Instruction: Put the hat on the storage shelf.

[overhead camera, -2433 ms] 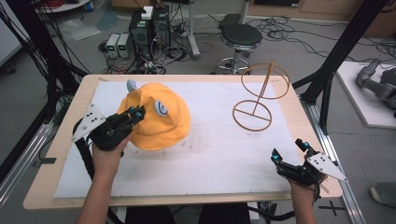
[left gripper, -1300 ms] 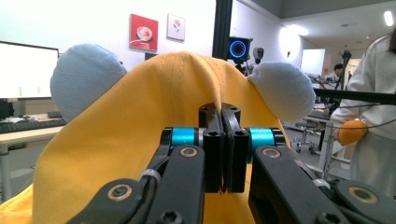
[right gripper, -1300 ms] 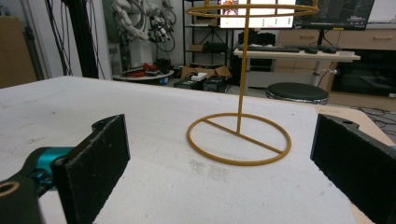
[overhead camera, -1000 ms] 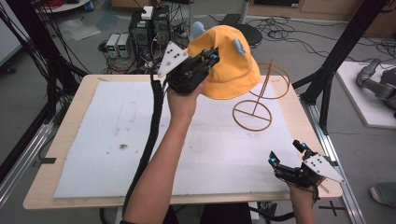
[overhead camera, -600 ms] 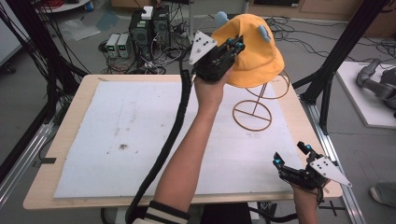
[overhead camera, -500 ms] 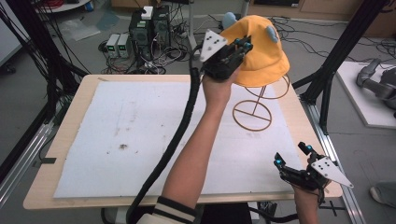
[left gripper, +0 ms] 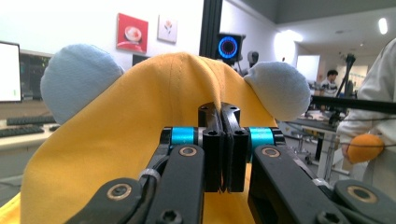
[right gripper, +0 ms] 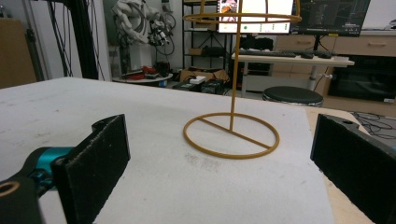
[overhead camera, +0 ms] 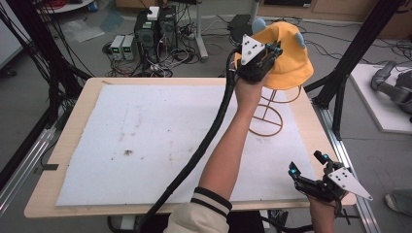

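The left gripper (overhead camera: pixel 272 51) is clamped tight on a fold of the yellow hat (overhead camera: pixel 286 58), its two jaws pressed together with the cloth pinched between them, as the left gripper view shows close up, where the hat (left gripper: pixel 116 140) spreads out behind the jaws with a pale blue stuffed ear (left gripper: pixel 77 81) on one side and another ear (left gripper: pixel 280 91) on the other. In the high view the hat is held up in the air at the far right part of the table (overhead camera: pixel 63 194), right over the top of the wire stand (overhead camera: pixel 266 116), and it hides the stand's upper ring; whether the hat already touches that ring cannot be told. The stand's round base rests on the white mat (overhead camera: pixel 145 141) that covers the tabletop. The right gripper (overhead camera: pixel 306 165) sits at the near right corner of the table, well apart from the hat, its jaws spread wide with nothing between them. In the right gripper view the stand (right gripper: pixel 232 126) rises ahead between the two jaws, its base ring flat on the mat (right gripper: pixel 163 186) and its upper ring bare from this low angle.
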Motion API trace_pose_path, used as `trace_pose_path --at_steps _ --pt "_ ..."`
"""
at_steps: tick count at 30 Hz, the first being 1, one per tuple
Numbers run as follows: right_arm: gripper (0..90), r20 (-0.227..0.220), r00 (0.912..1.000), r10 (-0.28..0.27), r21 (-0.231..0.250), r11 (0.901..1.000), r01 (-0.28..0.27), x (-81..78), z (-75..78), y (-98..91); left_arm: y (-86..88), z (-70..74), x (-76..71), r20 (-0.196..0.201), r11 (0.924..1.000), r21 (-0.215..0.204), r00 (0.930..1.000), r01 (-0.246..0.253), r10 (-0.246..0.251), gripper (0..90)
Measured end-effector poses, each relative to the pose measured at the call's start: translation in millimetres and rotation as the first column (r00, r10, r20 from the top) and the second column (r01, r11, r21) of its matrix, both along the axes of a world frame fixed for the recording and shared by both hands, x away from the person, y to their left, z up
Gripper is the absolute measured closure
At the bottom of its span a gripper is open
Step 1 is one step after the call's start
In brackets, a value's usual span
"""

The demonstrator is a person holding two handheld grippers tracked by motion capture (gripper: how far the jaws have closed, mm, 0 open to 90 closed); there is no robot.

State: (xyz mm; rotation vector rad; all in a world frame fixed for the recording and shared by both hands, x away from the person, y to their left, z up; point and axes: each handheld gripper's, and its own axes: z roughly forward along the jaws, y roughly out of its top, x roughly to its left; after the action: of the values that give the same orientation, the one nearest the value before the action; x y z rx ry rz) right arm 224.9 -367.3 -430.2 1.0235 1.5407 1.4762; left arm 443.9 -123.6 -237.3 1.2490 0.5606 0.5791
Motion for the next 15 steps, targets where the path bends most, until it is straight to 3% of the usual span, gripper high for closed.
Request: trace_pose_path --at_steps 7,15 --pt "4.2 -0.004 1.0000 -0.004 -0.011 0.9999 0.004 -0.7 -2.5 -3.0 -18.3 -26.1 4.2 -0.036 0.9983 0.058 0.9993 0.006 -0.004 87.9" --pt "4.2 -0.008 1.0000 -0.003 -0.013 0.9999 0.003 -3.0 -2.4 -3.8 -21.7 -49.5 5.0 -0.060 0.9983 0.057 0.9982 -0.007 0.010 87.7"
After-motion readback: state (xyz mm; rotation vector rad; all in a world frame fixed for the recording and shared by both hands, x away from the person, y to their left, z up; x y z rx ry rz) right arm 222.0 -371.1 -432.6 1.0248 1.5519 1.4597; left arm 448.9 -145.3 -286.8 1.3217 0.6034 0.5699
